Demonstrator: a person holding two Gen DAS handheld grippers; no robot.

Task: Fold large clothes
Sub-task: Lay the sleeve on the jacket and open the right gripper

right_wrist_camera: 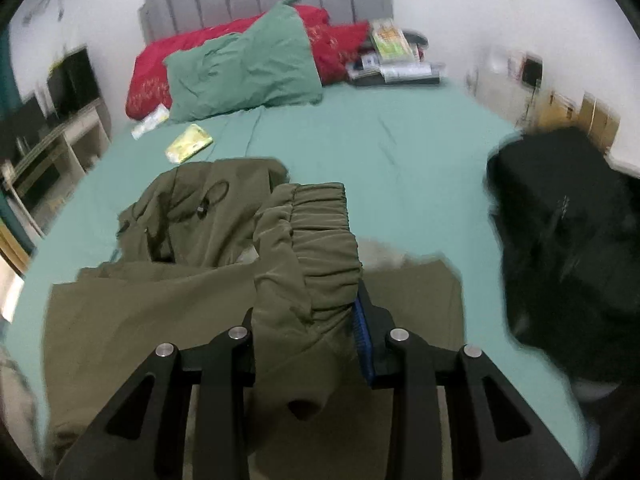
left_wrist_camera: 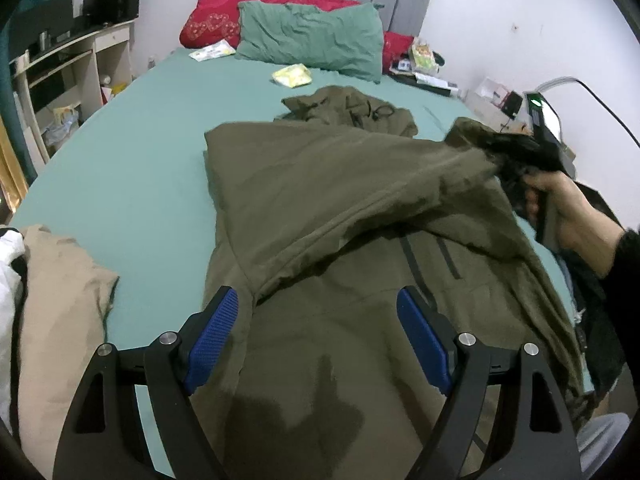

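Left gripper (left_wrist_camera: 316, 320): nearest the camera, jaws spread wide and empty, its blue pads (left_wrist_camera: 214, 336) above the jacket's lower part, touching no cloth that I can tell.
Right gripper (right_wrist_camera: 308, 328): jaws pinching the elastic cuff (right_wrist_camera: 320, 232) of the sleeve; the cuff bunches up between the fingers.
Right hand (left_wrist_camera: 560, 204): seen from the left wrist, at the right edge of the bed, holding the gripper's handle with the sleeve (left_wrist_camera: 360, 200) drawn across the jacket's body.
Jacket (left_wrist_camera: 320, 360): olive, spread on the bed, its left edge folded straight; the hood (right_wrist_camera: 200, 200) lies flat at the far end.
Beige garment (left_wrist_camera: 60, 300): heaped at the near left, apart from the jacket.
Bed (left_wrist_camera: 140, 160): green sheet bare to the left of the jacket and beyond the hood.
Yellow packet (left_wrist_camera: 292, 76): past the hood, on the open sheet.
Green pillow (left_wrist_camera: 312, 36): at the headboard, on a red pillow (left_wrist_camera: 216, 12).
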